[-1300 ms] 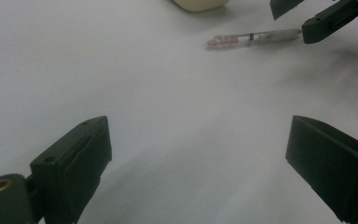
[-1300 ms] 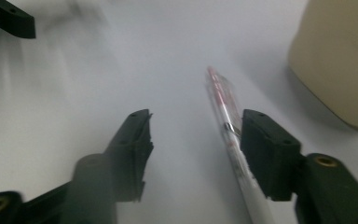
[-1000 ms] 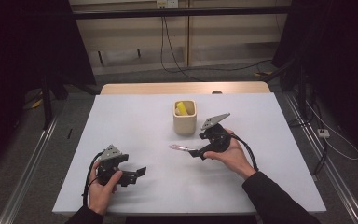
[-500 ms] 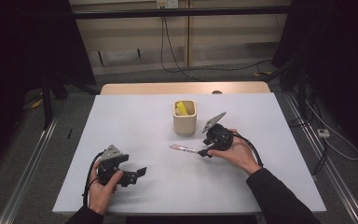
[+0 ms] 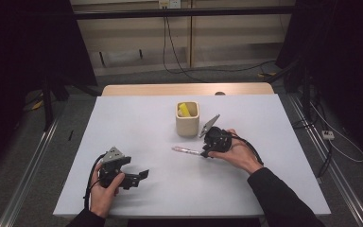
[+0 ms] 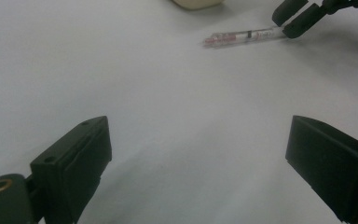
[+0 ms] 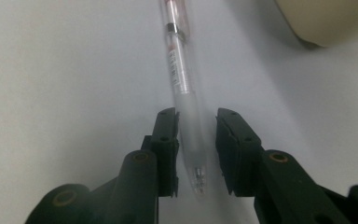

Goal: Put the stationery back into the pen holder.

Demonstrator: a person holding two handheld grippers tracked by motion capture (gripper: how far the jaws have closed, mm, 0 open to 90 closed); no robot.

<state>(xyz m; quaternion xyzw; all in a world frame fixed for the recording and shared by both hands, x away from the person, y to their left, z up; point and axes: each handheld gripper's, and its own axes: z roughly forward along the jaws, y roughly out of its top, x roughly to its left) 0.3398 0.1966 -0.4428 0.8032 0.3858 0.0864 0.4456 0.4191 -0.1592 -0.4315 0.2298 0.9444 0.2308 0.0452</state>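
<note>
A clear pen with a pink end lies on the white table, in front of a cream cup. My right gripper sits low at the pen's right end. In the right gripper view the pen runs between the two jaws, which have just been closing. The left pad is at the barrel and a small gap shows at the other pad. My left gripper rests near the table's front left, open with nothing between its jaws. It faces the pen.
The cream cup holds a yellow object and stands just behind the right gripper. A wooden strip edges the table's far side. Cables trail on the floor beyond.
The right gripper's jaws have narrowed around the pen's end, and the hand shifted slightly. The pen and the left gripper have stayed where they were.
</note>
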